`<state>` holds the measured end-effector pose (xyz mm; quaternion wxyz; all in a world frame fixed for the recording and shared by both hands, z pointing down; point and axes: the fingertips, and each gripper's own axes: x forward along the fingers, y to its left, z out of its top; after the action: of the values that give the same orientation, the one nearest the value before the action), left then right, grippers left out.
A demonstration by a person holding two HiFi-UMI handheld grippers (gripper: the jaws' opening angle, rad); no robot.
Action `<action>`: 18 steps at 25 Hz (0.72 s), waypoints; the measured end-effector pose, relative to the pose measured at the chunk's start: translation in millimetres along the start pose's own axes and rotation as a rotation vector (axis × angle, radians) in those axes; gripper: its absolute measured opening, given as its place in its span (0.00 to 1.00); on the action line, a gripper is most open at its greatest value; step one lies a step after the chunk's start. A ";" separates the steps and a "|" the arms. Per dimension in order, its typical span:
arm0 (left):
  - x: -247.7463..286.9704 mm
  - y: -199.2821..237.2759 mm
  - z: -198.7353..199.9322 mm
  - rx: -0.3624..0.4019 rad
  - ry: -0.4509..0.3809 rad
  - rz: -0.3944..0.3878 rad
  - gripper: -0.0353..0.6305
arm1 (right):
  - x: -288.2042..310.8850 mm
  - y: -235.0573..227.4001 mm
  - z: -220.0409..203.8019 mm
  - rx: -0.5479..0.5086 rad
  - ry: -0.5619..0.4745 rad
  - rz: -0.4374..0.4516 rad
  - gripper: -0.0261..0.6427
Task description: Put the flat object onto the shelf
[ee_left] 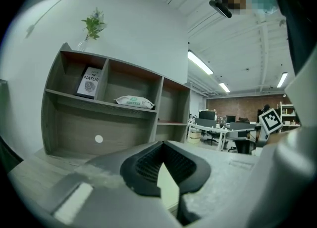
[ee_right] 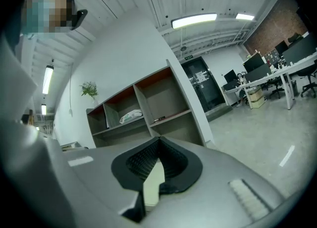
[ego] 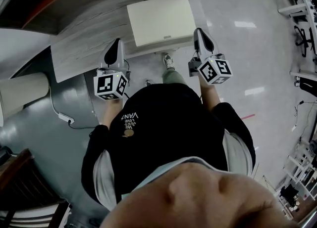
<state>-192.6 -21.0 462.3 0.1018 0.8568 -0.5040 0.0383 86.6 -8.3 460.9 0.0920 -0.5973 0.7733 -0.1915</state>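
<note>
A flat cream board (ego: 161,20) hangs level in front of me, over the floor and the edge of a wood-grain shelf unit (ego: 84,39). My left gripper (ego: 117,41) is at the board's left side and my right gripper (ego: 198,30) at its right edge. In the left gripper view the jaws (ee_left: 162,145) are shut with a cream sliver of the board (ee_left: 167,187) between them. The right gripper (ee_right: 158,140) is likewise shut on a cream sliver (ee_right: 153,185). The open shelf unit (ee_left: 109,108) stands ahead; its compartments (ee_right: 148,108) show in the right gripper view too.
On the shelf's upper tier stand a book (ee_left: 90,82) and a packet of wipes (ee_left: 134,102); a plant (ee_left: 93,24) sits on top. Office desks and chairs (ee_left: 218,128) lie to the right. A cable with a power strip (ego: 65,118) runs over the floor at left.
</note>
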 end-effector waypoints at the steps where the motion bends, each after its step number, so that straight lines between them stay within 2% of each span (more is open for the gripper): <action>1: 6.2 0.6 0.8 -0.001 0.001 0.007 0.06 | 6.1 -4.5 1.5 -0.003 0.006 0.004 0.04; 11: 57.4 10.2 -2.0 -0.028 0.010 0.066 0.05 | 59.0 -43.5 7.8 -0.018 0.064 0.025 0.04; 18: 87.7 21.2 -22.2 -0.073 0.076 0.098 0.06 | 86.2 -73.0 -4.8 -0.020 0.125 0.019 0.04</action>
<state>-167.4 -101.3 501.6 0.1498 0.8248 -0.5422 0.0575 126.4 -105.6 502.4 0.0394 -0.5777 0.7851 -0.2197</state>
